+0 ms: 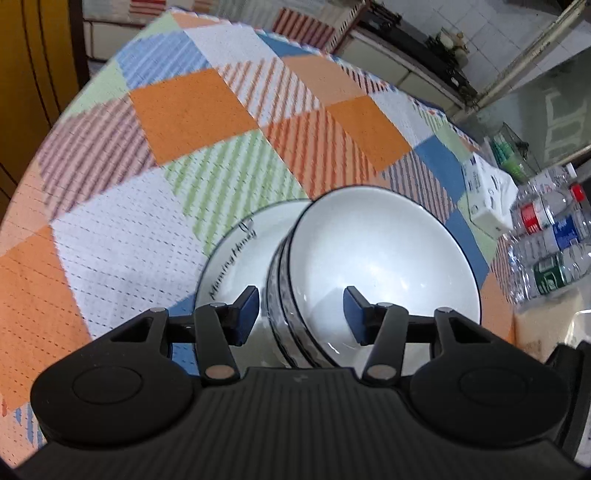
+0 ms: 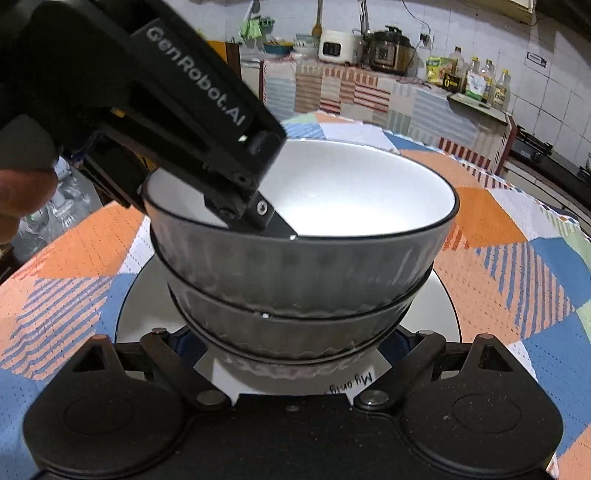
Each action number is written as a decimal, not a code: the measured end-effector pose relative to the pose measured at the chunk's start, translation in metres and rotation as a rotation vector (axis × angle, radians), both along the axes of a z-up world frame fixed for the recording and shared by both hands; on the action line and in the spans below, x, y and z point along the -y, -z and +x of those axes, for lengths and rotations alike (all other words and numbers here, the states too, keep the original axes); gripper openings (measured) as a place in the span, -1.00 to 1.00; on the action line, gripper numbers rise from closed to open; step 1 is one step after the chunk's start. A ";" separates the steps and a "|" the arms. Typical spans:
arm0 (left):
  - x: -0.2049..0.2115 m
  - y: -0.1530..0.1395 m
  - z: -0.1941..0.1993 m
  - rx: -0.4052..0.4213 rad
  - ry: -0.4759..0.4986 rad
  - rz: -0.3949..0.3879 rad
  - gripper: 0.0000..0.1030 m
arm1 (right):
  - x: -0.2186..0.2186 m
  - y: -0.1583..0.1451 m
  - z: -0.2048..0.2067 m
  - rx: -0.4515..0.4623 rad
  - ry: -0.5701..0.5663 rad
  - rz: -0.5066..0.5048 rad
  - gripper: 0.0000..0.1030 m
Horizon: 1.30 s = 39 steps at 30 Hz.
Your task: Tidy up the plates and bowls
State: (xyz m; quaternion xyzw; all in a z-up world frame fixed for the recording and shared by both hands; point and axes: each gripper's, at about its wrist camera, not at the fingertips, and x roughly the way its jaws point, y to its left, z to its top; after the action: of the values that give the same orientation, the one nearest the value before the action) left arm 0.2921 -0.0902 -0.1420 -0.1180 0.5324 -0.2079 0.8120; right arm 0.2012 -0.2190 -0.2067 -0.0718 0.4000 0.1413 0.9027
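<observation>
A: Where are the bowls (image 2: 299, 258)?

B: 3 are nested on a white plate (image 1: 236, 254) on the quilted worktop (image 1: 155, 184). The plate's lettering is partly covered.

A: The left claw (image 1: 301, 314)?

B: Apart, straddling the bowls' rim, 1 blue pad (image 1: 246, 314) outside and 1 inside; neither visibly presses.

A: And the right claw (image 2: 295, 345)?

B: Spread wide at the bottom bowl, tips hidden beneath it. Contact can't be told.

White tiled wall (image 2: 461, 29), long counter (image 2: 351, 92) under a striped patchwork cloth, round table's bright checked cloth (image 1: 192, 110), yellow wooden door (image 1: 33, 74)
</observation>
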 end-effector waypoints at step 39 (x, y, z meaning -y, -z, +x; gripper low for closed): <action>-0.070 -0.146 -0.222 0.458 -0.059 0.173 0.32 | 0.053 -0.153 -0.172 0.160 0.460 0.088 0.93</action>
State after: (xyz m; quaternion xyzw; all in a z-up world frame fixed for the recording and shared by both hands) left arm 0.0703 -0.0207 0.0041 -0.0133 0.3467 -0.1589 0.9243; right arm 0.0295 -0.2716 -0.0541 0.0497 0.3265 -0.0566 0.9422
